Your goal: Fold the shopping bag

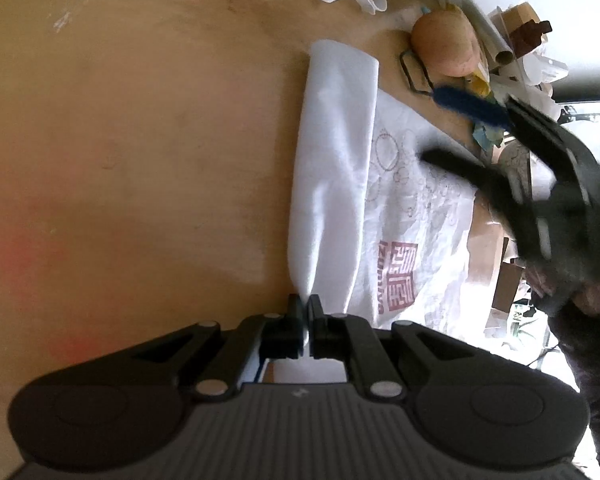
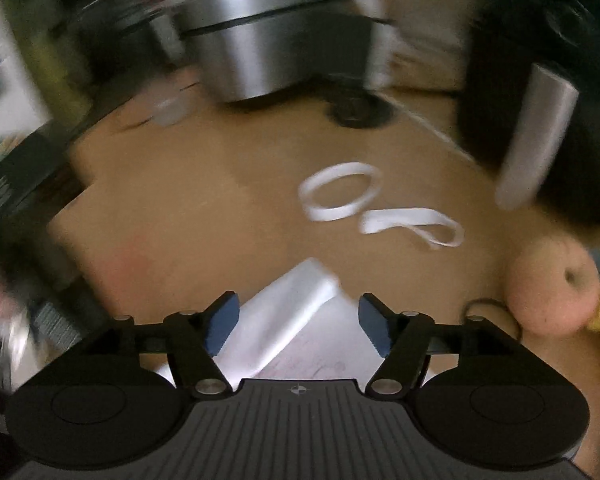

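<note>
Now left gripper (image 1: 305,312) jaws clamp the shopping bag (image 1: 332,184) corner; right gripper (image 2: 298,326) jaws gape empty, so the folded flap may spring open.

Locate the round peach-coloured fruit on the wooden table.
The peach-coloured fruit sits at the right wrist view's right edge, beside the white shopping bag and below-right of two white strap loops.
</note>
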Demonstrator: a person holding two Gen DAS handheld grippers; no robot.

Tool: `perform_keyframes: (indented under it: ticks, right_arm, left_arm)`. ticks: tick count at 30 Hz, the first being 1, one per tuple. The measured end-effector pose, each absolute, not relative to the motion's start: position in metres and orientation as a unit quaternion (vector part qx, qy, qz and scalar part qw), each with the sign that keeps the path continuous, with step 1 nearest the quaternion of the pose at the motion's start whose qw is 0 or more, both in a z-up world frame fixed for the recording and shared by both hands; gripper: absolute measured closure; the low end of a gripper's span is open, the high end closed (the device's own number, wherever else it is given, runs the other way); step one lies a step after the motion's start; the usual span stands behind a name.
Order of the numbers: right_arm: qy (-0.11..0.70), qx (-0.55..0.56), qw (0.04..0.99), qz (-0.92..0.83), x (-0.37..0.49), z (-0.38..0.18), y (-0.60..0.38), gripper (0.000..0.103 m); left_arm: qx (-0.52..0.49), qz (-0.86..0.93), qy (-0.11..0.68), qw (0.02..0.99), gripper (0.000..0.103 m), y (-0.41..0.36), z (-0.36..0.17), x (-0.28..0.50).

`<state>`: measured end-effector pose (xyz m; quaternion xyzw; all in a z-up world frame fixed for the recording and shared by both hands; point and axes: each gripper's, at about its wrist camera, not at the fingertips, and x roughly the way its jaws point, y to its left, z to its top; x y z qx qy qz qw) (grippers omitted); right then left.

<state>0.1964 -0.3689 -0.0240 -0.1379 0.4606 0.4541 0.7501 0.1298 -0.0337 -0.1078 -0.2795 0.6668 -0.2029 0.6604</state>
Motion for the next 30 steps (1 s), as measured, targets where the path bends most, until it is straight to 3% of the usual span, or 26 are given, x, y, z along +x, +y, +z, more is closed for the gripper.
perform_keyframes:
  ticks: [7,20,24,30]
  right_arm:
    - [0.398,-0.322,0.645,0.567,0.134,-0.025,-0.344,0.026]
    - [0.445,-0.374,0.583,0.568,0.121,-0.060,-0.312,0.026]
    - [0.448,-0.366,0.584,0.569,0.121,-0.066,-0.313,0.018]
    - [0.450,-0.370,0.571,0.579,0.121,-0.065,-0.318,0.017]
  left_arm:
    - [-0.277,-0.203,0.669,0.660,0.097,-0.051,-0.101,0.139]
    - [-0.285,-0.203,0.667,0.658,0.097,-0.098,-0.089,0.165]
    - [-0.287,-0.202,0.666,0.658,0.097,-0.110,-0.087,0.171]
    - [-0.288,-0.205,0.667,0.656,0.097,-0.121,-0.085,0.177]
